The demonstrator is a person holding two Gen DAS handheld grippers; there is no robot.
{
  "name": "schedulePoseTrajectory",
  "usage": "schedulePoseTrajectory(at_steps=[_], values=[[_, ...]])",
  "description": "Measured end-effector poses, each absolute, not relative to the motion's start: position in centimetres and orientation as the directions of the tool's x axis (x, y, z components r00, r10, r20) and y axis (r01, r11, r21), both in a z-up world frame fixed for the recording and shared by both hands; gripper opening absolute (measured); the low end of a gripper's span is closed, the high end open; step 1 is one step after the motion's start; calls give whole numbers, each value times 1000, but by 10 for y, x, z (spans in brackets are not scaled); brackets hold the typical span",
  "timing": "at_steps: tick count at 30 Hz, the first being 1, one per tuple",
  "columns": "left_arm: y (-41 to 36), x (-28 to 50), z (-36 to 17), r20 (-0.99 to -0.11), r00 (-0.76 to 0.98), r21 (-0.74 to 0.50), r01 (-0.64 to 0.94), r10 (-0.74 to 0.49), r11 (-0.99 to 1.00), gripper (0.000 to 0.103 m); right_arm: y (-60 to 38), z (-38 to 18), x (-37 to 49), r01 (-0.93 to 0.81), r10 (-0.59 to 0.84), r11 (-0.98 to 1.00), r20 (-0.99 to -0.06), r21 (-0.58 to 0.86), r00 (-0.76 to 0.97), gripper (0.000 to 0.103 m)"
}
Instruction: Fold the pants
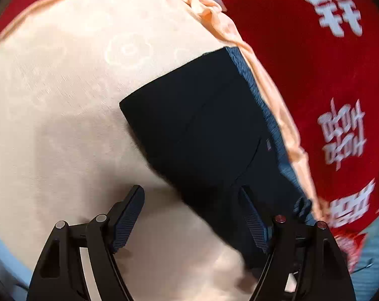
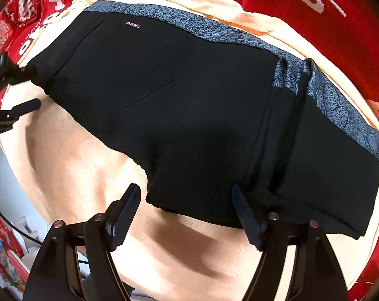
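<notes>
The black pants (image 2: 189, 100) lie folded on a peach cloth (image 2: 64, 163), with a blue patterned lining (image 2: 335, 100) showing along their far edge. A small label (image 2: 132, 25) sits near the left end. My right gripper (image 2: 185, 189) hovers open over the near edge of the pants, and its pads press on nothing. In the left wrist view the pants (image 1: 202, 130) run away from my left gripper (image 1: 190, 193), which is open over their near end. The left gripper (image 2: 17, 86) also shows at the pants' left end, jaws apart.
A red blanket with white characters (image 1: 327, 87) lies under and around the peach cloth (image 1: 64, 100). The cloth's ruffled edge (image 1: 272, 95) runs along the pants' far side. Boxes and a cable (image 2: 9, 230) show past the cloth's left edge.
</notes>
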State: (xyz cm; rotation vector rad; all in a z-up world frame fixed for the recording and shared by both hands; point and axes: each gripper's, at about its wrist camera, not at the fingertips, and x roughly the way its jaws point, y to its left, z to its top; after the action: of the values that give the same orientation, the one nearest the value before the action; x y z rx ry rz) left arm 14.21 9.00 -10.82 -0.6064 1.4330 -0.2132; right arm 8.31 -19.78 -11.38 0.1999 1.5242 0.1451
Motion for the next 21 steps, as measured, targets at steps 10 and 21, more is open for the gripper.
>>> schedulePoseTrajectory(at_steps=[10, 21], values=[[93, 158, -116, -788, 221, -615, -231, -575, 754, 79, -190, -118, 79, 30, 214, 976, -976, 215, 49, 78], [53, 180, -111, -853, 219, -516, -213, -474, 830, 94, -202, -117, 80, 42, 236, 970, -971, 238, 47, 78]])
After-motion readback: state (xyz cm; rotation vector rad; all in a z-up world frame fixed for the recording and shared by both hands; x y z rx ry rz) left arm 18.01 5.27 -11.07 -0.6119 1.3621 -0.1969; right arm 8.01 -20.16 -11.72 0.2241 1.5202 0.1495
